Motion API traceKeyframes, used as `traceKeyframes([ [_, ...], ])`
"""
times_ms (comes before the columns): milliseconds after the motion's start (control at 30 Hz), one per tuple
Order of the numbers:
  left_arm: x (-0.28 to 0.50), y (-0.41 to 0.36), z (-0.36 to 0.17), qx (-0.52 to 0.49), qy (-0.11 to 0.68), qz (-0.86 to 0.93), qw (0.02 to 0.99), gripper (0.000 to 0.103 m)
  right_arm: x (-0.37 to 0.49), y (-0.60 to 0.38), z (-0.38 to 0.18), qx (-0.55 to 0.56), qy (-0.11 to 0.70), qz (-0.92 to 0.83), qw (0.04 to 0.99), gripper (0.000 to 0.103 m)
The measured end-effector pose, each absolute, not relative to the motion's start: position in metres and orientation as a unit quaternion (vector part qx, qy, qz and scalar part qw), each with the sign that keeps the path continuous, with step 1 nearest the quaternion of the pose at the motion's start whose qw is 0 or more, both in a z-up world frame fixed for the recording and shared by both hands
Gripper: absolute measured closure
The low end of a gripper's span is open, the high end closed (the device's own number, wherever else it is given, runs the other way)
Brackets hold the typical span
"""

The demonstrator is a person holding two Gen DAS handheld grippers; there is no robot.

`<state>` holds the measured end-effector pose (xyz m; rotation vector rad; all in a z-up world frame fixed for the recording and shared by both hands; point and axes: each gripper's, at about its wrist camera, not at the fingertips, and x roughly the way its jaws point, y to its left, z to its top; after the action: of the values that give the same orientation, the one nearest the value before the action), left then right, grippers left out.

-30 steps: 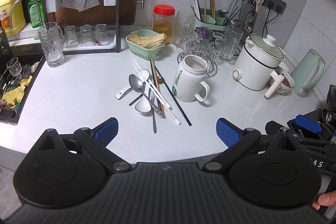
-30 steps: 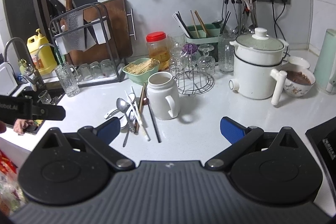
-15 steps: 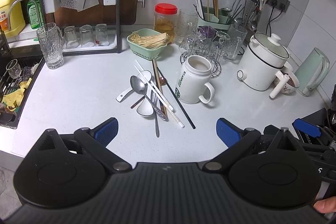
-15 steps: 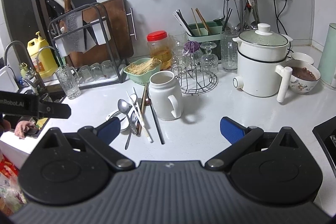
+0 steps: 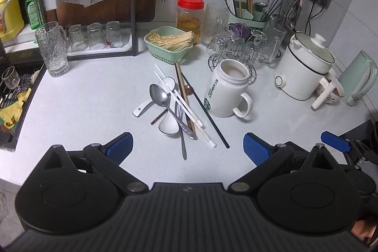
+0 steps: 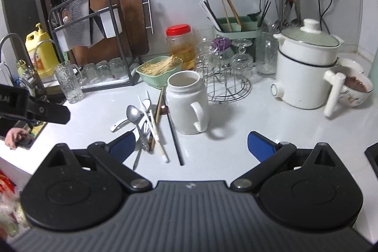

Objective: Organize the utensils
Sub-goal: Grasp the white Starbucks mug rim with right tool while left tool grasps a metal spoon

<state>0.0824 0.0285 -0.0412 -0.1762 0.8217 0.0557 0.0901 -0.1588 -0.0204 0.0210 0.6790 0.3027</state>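
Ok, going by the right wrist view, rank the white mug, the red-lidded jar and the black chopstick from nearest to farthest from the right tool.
1. Black chopstick: flat on the counter, left of centre, its near end reaching toward the open right tool.
2. White mug: upright just behind the chopstick.
3. Red-lidded jar: back by the wall, behind the mug.

White speckled counter [image 5: 89, 96]. Ahead of left tongs [image 5: 186, 148], between its open fingers: utensil pile [image 5: 174, 108] lying flat. White mug [image 5: 224, 91] upright just right of pile. Green basket [image 5: 167, 44] beyond; cooker [image 5: 304, 67] far right.
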Motion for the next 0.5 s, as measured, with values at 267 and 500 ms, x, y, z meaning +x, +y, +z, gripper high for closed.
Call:
traceKeyframes([
  [267, 0.113, 0.047, -0.057, -0.083, 0.413, 0.012, 0.907, 0.002, 0.108, -0.145, -0.032, 0.019, 0.341, 0.153, 0.927, 0.0],
  [500, 0.143, 0.068, -0.074, -0.083, 0.429, 0.001, 0.9, 0.002, 0.127, -0.128, -0.044, 0.016, 0.352, 0.152, 0.924, 0.0],
])
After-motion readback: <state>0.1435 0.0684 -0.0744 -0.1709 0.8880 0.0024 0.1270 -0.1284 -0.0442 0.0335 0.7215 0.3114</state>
